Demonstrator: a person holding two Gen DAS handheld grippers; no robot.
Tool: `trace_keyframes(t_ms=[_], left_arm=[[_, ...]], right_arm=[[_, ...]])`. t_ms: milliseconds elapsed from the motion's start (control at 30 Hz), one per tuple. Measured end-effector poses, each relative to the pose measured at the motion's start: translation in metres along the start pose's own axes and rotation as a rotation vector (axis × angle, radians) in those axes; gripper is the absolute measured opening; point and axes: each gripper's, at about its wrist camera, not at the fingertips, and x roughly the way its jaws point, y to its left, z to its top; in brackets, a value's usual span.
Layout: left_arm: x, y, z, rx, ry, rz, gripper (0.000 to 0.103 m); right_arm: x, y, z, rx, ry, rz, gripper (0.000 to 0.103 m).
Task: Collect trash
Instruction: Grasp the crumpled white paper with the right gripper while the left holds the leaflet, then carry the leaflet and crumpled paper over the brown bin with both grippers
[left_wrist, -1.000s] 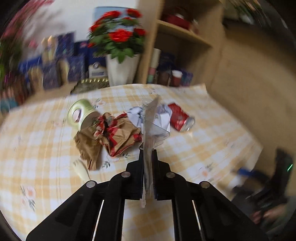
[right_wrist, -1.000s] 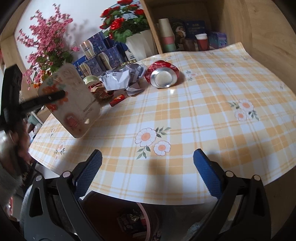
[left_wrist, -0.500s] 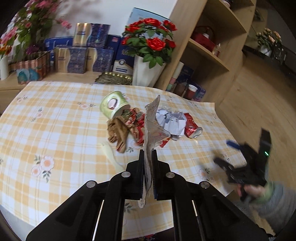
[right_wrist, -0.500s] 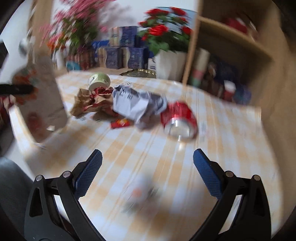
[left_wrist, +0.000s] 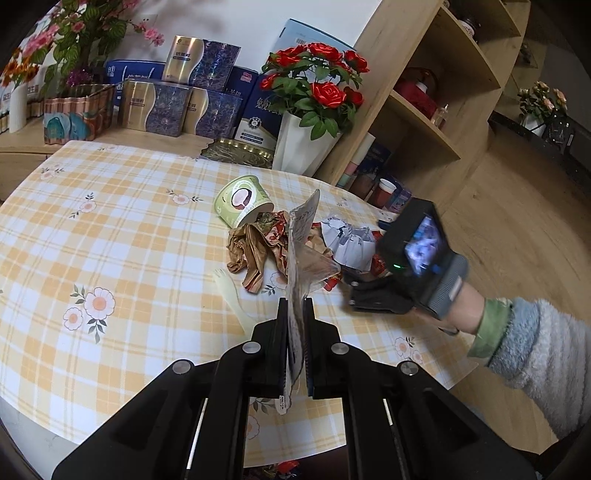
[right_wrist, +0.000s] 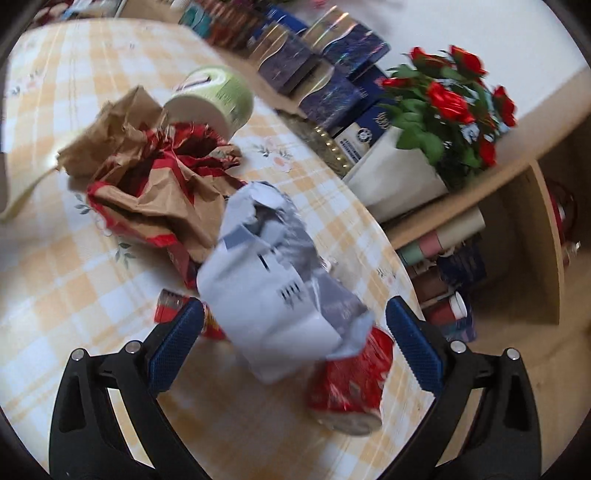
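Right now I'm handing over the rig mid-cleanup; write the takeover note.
Left gripper: shut on a flat clear plastic wrapper, held upright above the checked tablecloth.
Right gripper: open, empty, straddling the crumpled white paper.
Left on the table: crushed red can, brown-and-red paper bag, green tub, small red wrapper, pale plastic spork.
Nothing visibly binned.

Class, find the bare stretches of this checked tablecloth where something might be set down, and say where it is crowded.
Bare: the checked tablecloth left of the green paper cup and pale plastic spork. Crowded: crumpled brown paper bag, crumpled white paper, crushed red can.
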Motion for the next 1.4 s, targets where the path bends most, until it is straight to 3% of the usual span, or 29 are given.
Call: trace_keyframes(t_ms=[67, 100, 133, 267, 400, 500, 667, 967, 1400], left_arm=[[-0.001, -0.002, 0.000, 0.013, -0.002, -0.001, 0.008], [-0.001, -0.003, 0.000, 0.015, -0.003, -0.004, 0.008], [-0.002, -0.003, -0.001, 0.017, -0.005, -0.009, 0.008], [-0.005, -0.003, -0.001, 0.016, -0.013, -0.022, 0.008], [-0.007, -0.006, -0.002, 0.007, -0.015, -0.033, 0.008], [-0.011, -0.013, -0.004, 0.005, -0.018, -0.041, 0.008], [-0.020, -0.026, -0.010, 0.019, -0.010, -0.049, 0.008], [-0.046, -0.058, -0.033, 0.073, 0.029, -0.076, 0.008], [-0.062, -0.103, -0.108, 0.221, 0.156, -0.116, 0.008]], right_arm=[[0.002, 0.002, 0.003, -0.032, 0.001, 0.016, 0.087], [0.003, 0.004, 0.003, -0.060, 0.007, 0.020, 0.058], [0.001, 0.005, 0.002, -0.077, 0.016, 0.020, 0.046], [-0.024, -0.008, -0.005, 0.008, -0.068, 0.063, 0.044], [-0.056, -0.038, -0.018, 0.239, -0.152, 0.147, 0.043], [-0.085, -0.062, -0.038, 0.463, -0.225, 0.272, 0.043], [-0.131, -0.071, -0.073, 0.688, -0.302, 0.372, 0.043], [-0.210, -0.037, -0.136, 0.852, -0.333, 0.430, 0.043], [-0.267, 0.016, -0.185, 0.873, -0.299, 0.472, 0.043]])
